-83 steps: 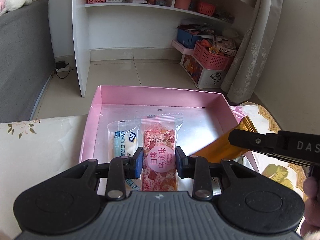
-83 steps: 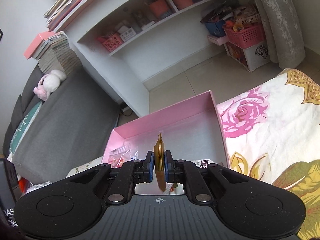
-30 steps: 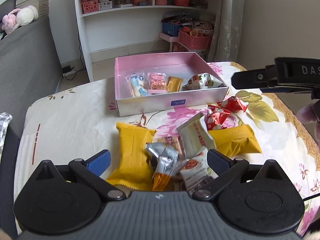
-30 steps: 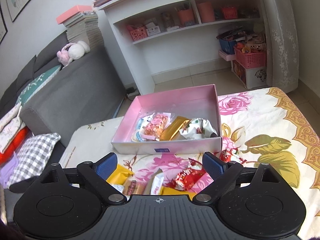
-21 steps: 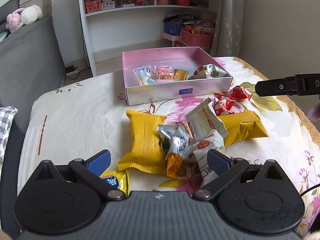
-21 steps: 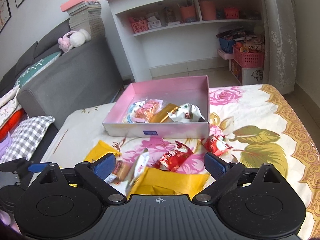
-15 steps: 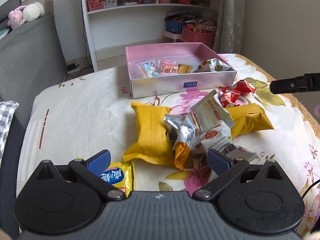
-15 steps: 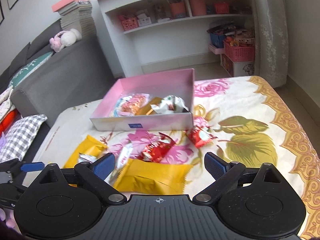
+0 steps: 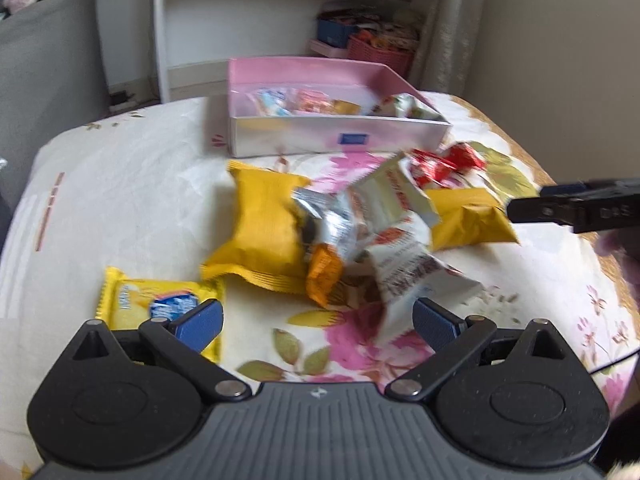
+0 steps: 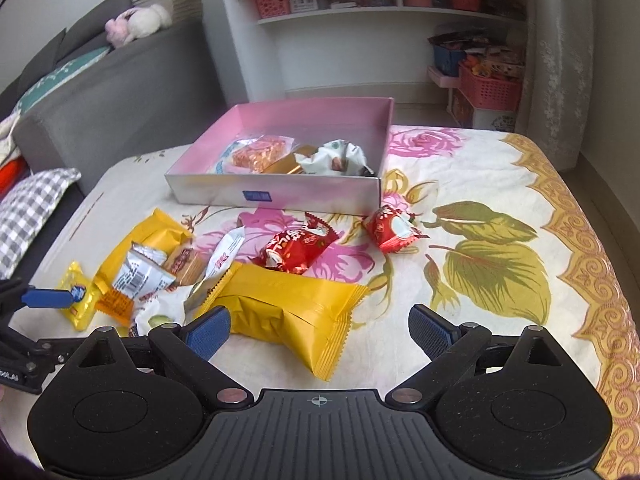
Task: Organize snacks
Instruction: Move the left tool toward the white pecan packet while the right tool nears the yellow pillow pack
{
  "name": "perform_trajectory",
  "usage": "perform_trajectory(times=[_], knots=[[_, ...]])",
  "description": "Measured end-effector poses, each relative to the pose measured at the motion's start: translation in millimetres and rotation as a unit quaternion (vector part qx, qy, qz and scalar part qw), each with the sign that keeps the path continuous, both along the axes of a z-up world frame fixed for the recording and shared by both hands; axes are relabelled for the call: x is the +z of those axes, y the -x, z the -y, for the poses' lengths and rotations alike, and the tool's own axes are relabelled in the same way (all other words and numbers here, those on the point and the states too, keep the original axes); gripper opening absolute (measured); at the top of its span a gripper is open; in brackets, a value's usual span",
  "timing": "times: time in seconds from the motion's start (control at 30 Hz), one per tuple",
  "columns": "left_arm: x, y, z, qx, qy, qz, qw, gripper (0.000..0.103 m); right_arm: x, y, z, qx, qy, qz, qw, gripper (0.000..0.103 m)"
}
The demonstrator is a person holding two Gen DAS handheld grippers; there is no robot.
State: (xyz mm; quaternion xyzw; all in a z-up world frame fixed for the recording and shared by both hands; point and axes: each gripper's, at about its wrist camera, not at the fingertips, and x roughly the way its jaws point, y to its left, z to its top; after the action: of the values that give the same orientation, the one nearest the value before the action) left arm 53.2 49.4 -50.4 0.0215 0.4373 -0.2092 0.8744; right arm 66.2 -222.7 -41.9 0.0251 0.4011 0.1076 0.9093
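You are holding your left gripper (image 9: 316, 322) and right gripper (image 10: 318, 332) spread wide, gripping nothing, hovering over loose snack packets (image 10: 286, 306) lying just in front of the pink box (image 10: 276, 192).

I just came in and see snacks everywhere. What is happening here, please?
A person is sorting snacks into the pink box with a gripper in each hand. A few packets lie inside it already. Most, like the big yellow packet, lie loose on the flowered cloth. Both the left gripper and right gripper are open and empty.
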Motion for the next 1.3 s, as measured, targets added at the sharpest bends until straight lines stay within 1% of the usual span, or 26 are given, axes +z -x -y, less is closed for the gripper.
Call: perform_trajectory(times=[0.07,0.17,0.3,0.43,0.57,0.73,0.8,0.87,0.97,1.07,1.13,1.2,1.3], knots=[[1,2,7,-0.013,0.007,-0.009,0.9999,0.098,-1,-3,-5,0.023,0.016,0.006,1.000,0.097],[1,2,14,-0.024,0.033,-0.029,0.9987,0.093,-3,-8,-10,0.065,0.032,0.013,0.997,0.097],[-2,-1,22,-0.022,0.064,-0.055,0.9962,0.084,-11,-17,-18,0.109,0.046,0.005,0.993,0.097],[-6,-7,28,-0.014,0.080,-0.062,0.9948,0.082,-21,-26,-27,0.137,0.064,0.002,0.989,0.097],[-9,-12,33,-0.009,0.096,-0.057,0.9937,0.081,-29,-38,-31,0.138,0.067,-0.010,0.988,0.097],[-15,-16,42,-0.009,0.103,-0.059,0.9929,0.079,-35,-47,-32,0.135,0.055,-0.029,0.989,0.097],[-17,-16,44,-0.008,0.099,-0.063,0.9931,0.070,-36,-47,-31,0.134,0.050,-0.029,0.989,0.097],[-18,-16,45,-0.012,0.091,-0.064,0.9937,0.068,-36,-47,-30,0.135,0.044,-0.036,0.989,0.097],[-17,-15,41,-0.013,0.084,-0.063,0.9944,0.068,-33,-42,-30,0.141,0.037,-0.047,0.988,0.097],[-14,-13,33,-0.013,0.084,-0.063,0.9943,0.068,-28,-35,-29,0.157,0.020,-0.058,0.986,0.097],[-12,-12,30,-0.022,0.091,-0.067,0.9933,0.075,-25,-31,-28,0.167,0.013,-0.066,0.984,0.097],[-8,-10,29,-0.031,0.104,-0.059,0.9924,0.085,-21,-28,-28,0.169,0.014,-0.062,0.984,0.095],[-4,-9,32,-0.033,0.118,-0.056,0.9909,0.087,-17,-29,-25,0.154,0.015,-0.050,0.987,0.095]])
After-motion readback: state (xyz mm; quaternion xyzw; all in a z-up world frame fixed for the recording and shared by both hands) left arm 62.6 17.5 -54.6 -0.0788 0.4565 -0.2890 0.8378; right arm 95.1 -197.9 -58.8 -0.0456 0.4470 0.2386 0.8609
